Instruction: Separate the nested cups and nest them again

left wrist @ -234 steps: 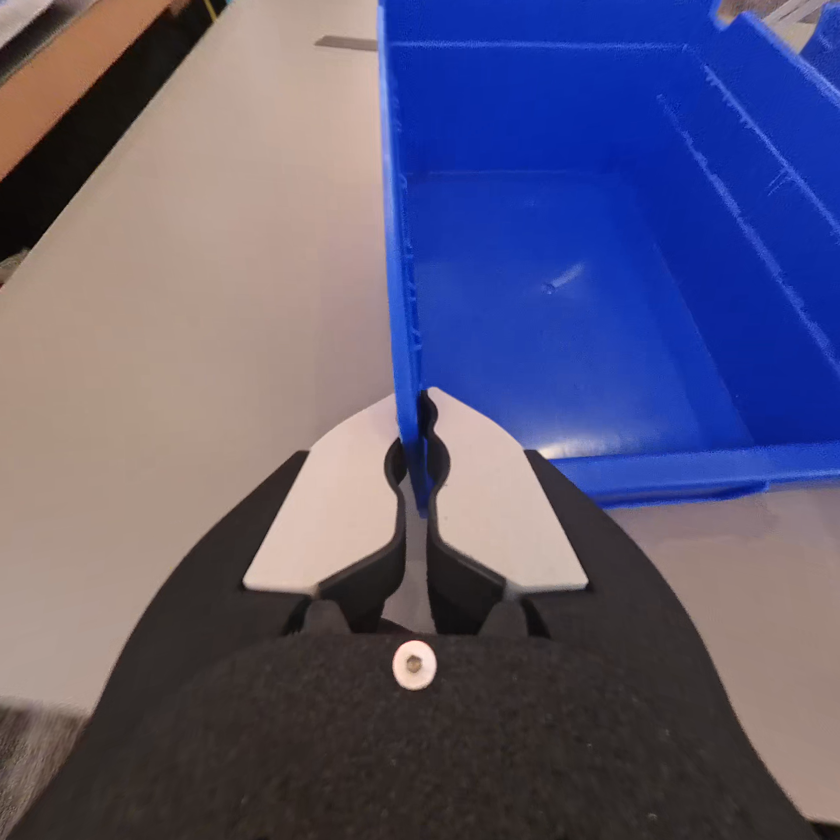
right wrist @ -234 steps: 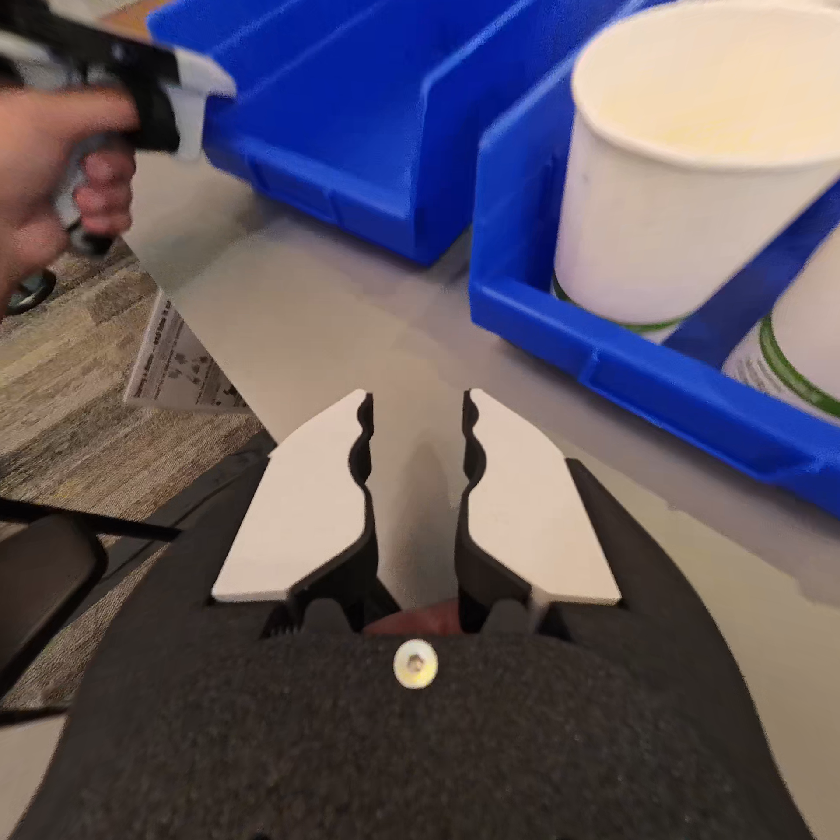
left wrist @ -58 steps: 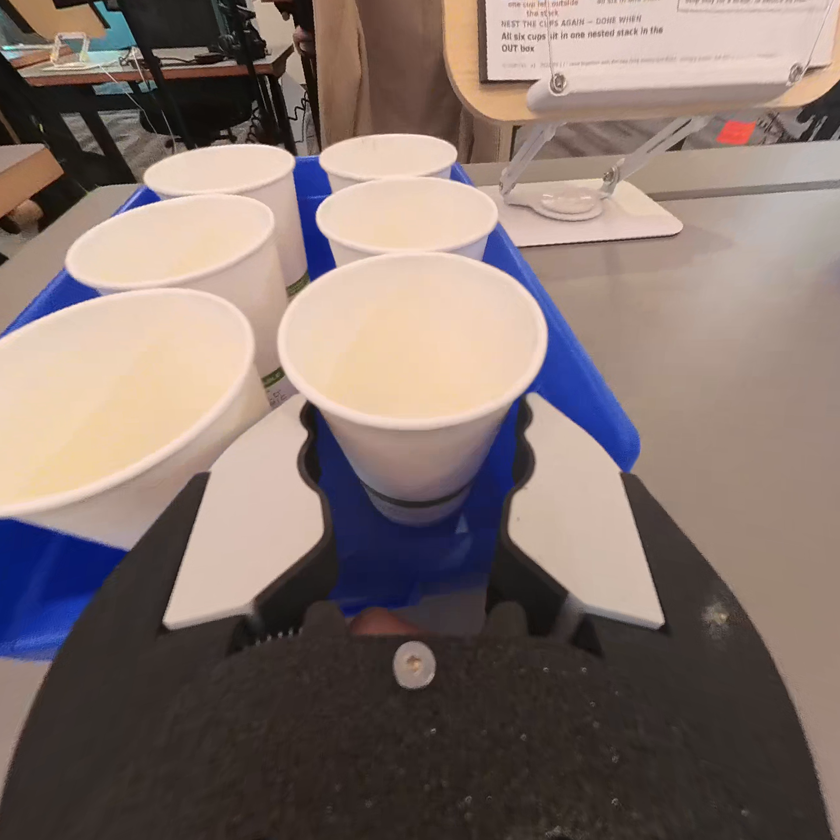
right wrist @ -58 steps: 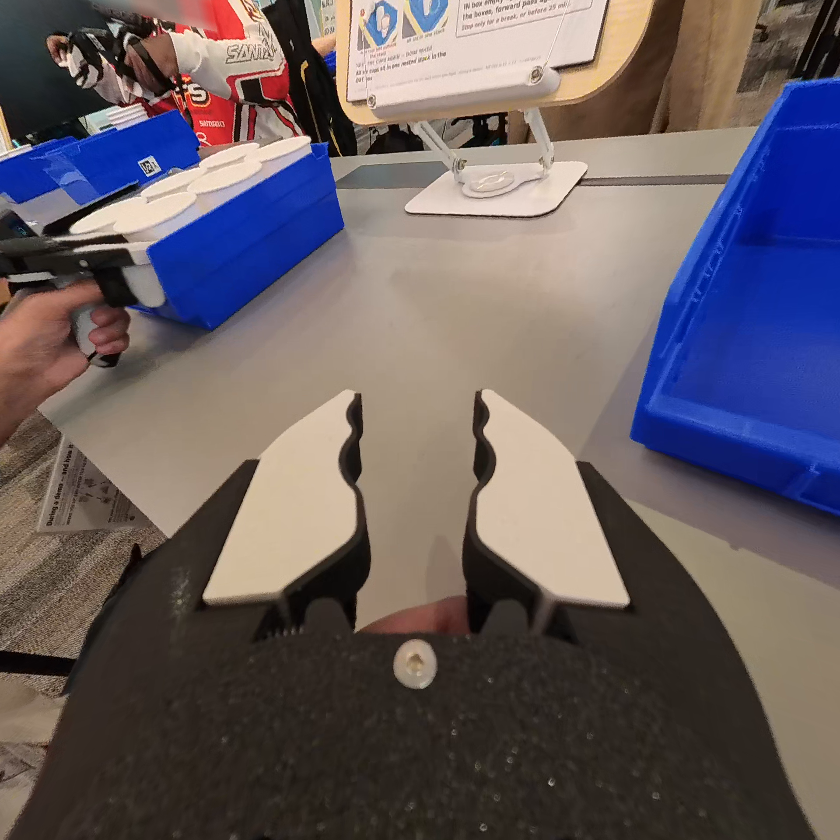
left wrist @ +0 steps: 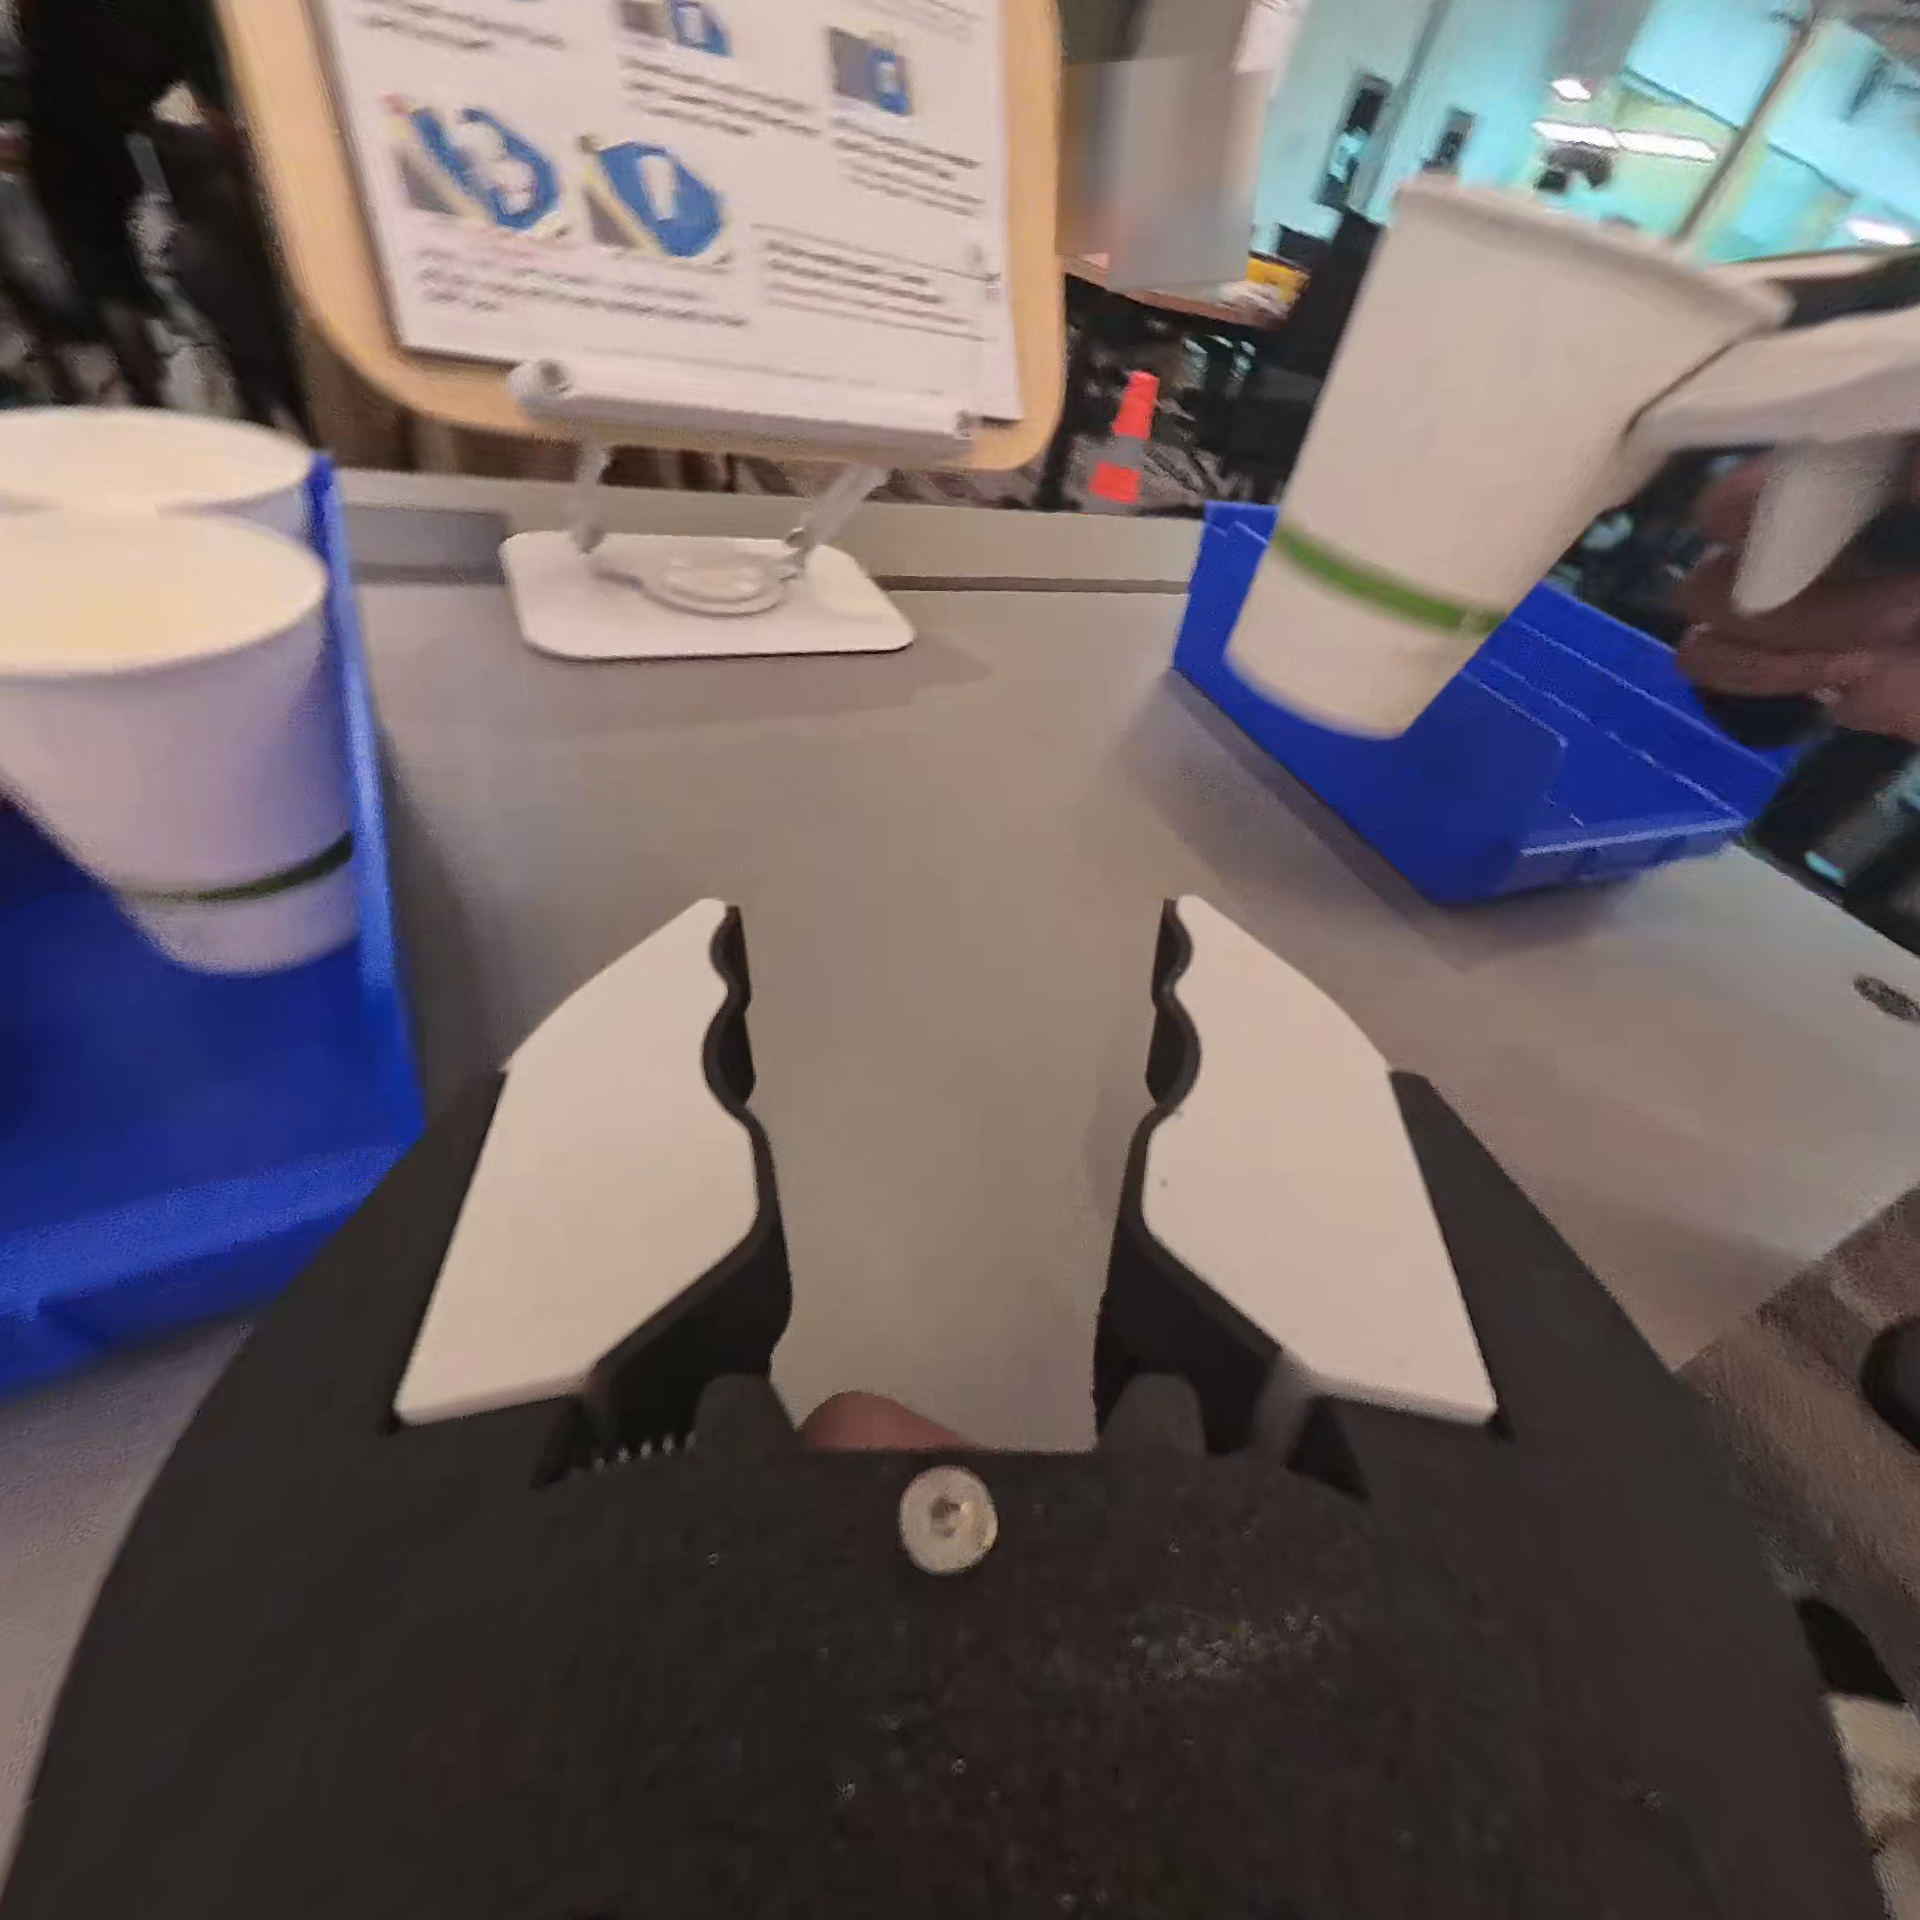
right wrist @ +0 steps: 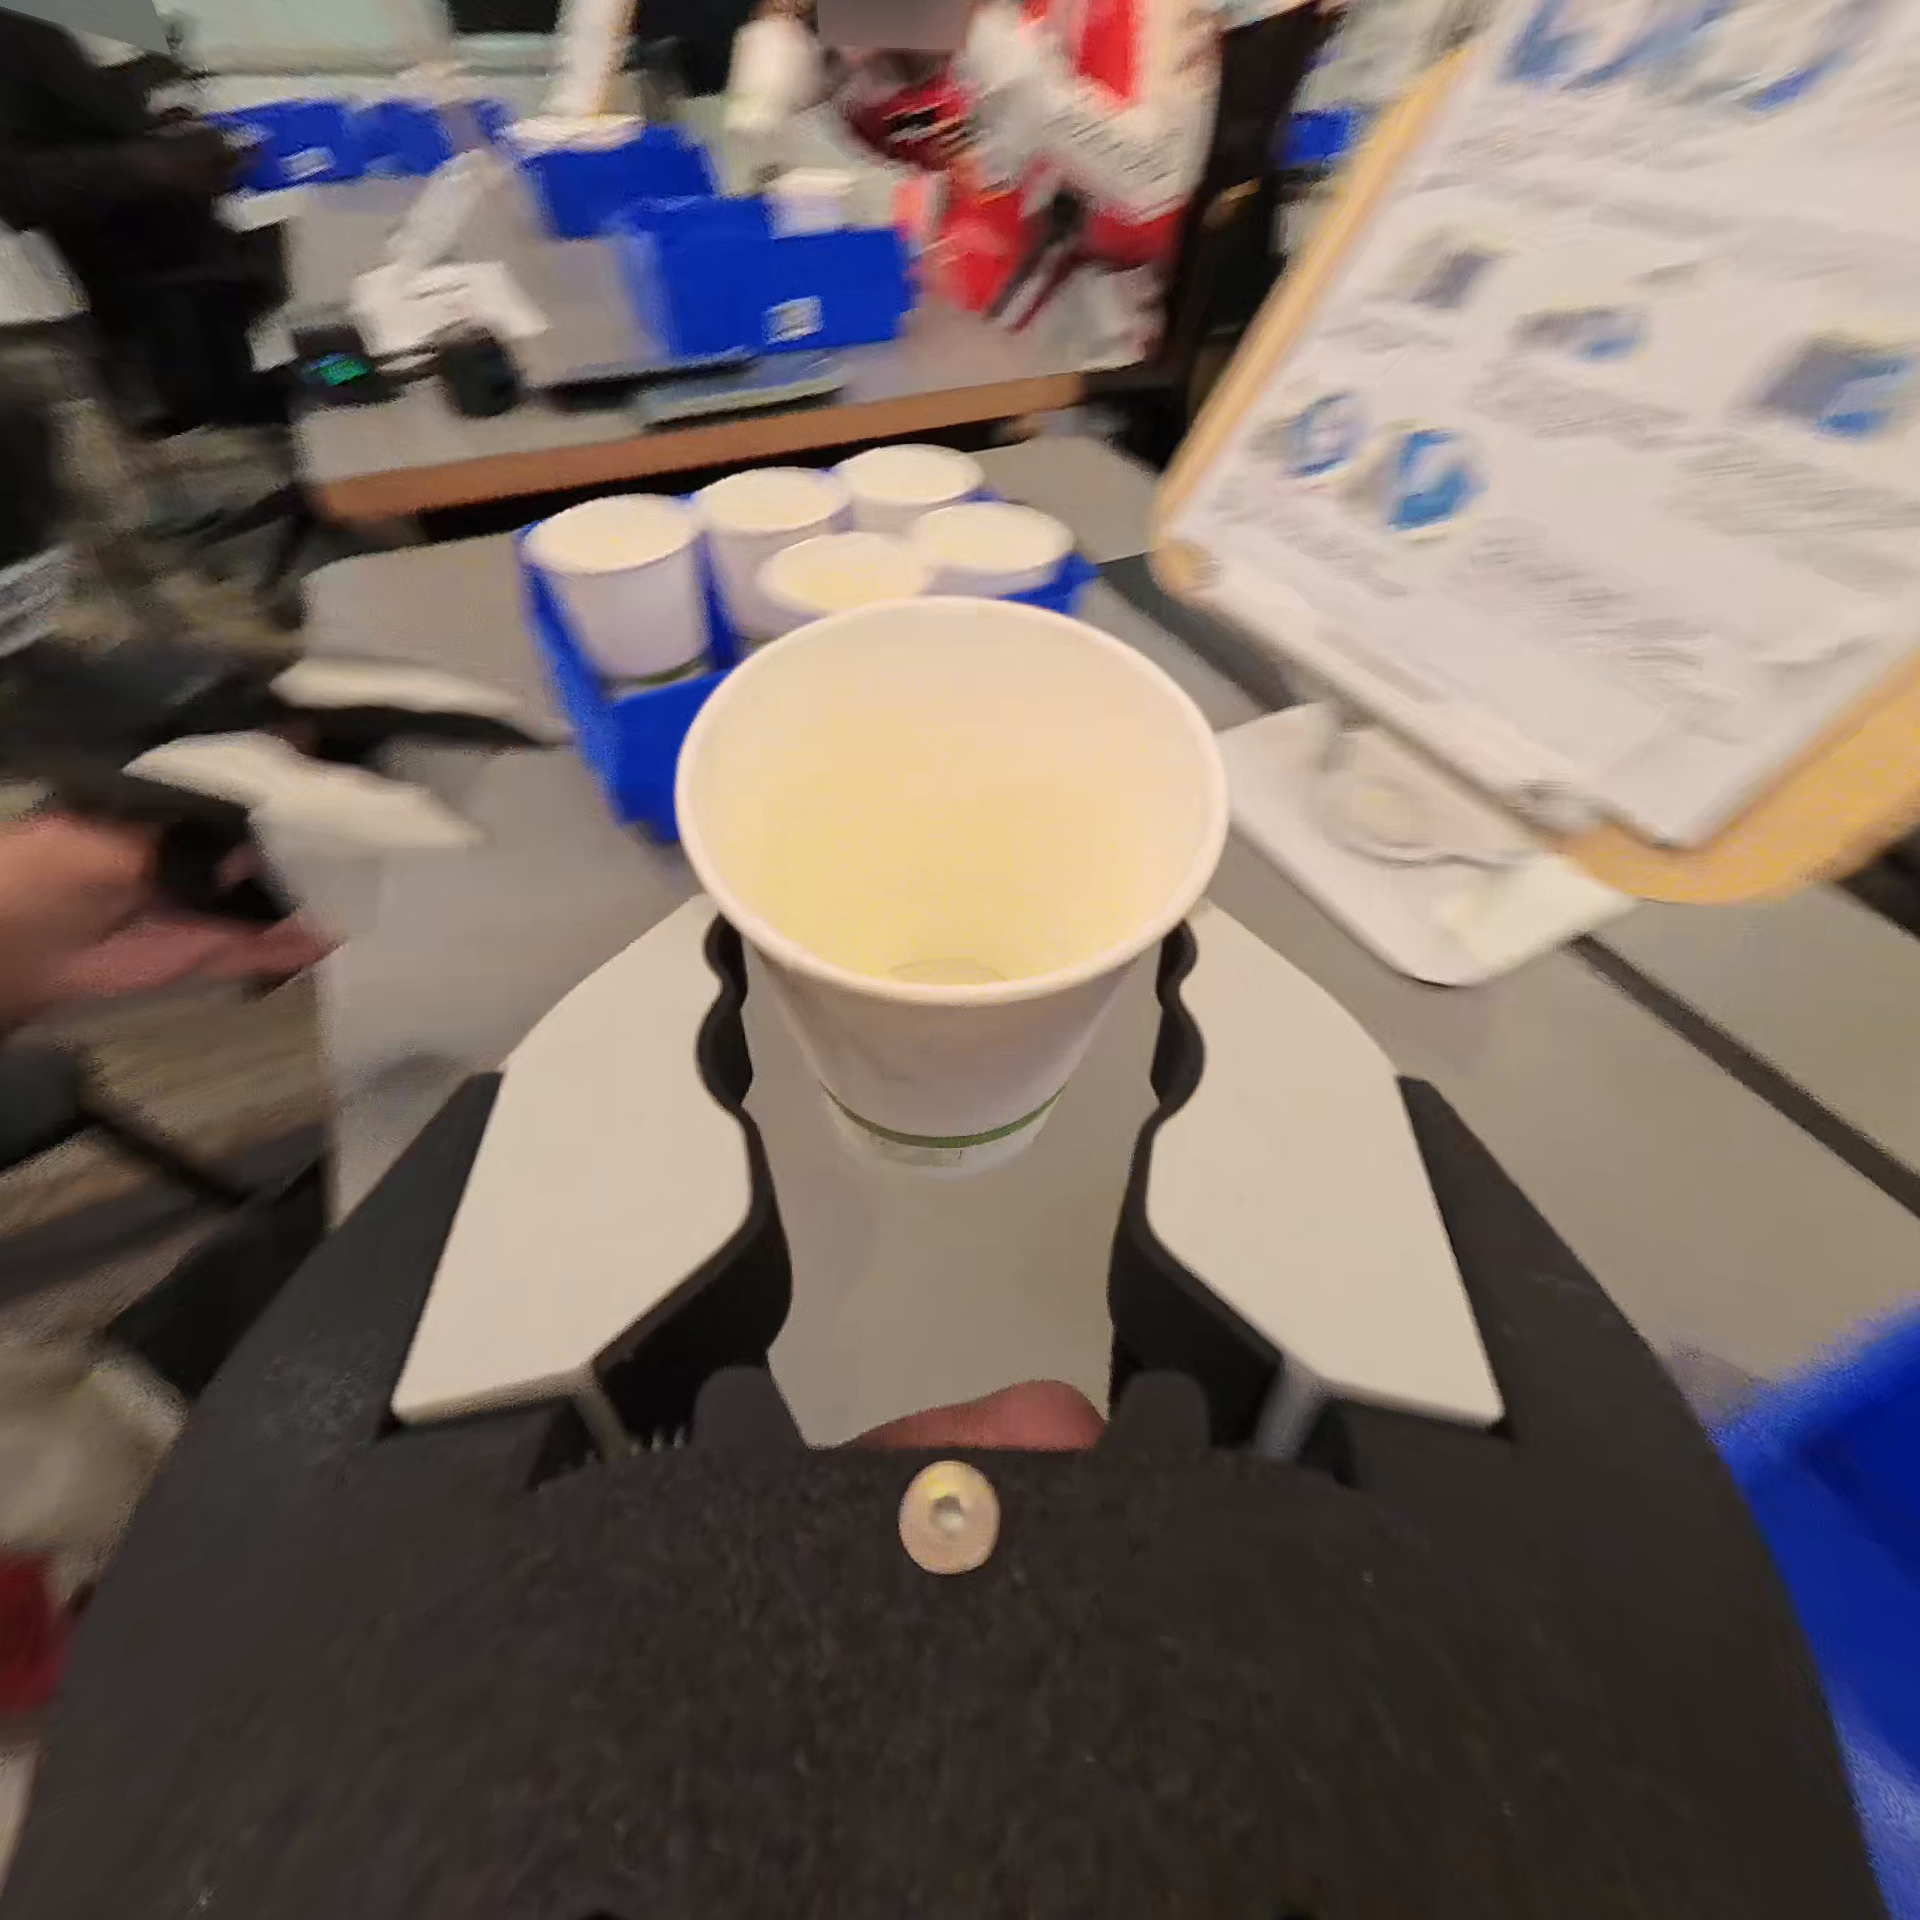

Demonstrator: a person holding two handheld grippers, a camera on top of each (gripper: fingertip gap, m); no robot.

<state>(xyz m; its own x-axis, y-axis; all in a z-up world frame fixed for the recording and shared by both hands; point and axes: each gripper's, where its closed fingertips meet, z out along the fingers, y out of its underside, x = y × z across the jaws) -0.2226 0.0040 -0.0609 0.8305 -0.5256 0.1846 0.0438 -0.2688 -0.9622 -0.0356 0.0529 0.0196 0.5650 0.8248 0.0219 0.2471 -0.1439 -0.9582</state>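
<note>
On a table (left wrist: pixel 935 779), a bin (left wrist: pixel 208 1091) of upright cups (left wrist: pixel 177 727) sits at the left. A second bin (left wrist: pixel 1507 790) sits at the right. Between them, farther back, stands a sign holder (left wrist: pixel 707 592). The right gripper (right wrist: pixel 951 977) holds one cup (right wrist: pixel 945 894) above the table, near the second bin.

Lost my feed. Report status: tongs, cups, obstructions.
Left tongs open, empty. Right tongs shut on one paper cup, held off the grey table. Five cups upright in far blue bin. Path clear.
</note>
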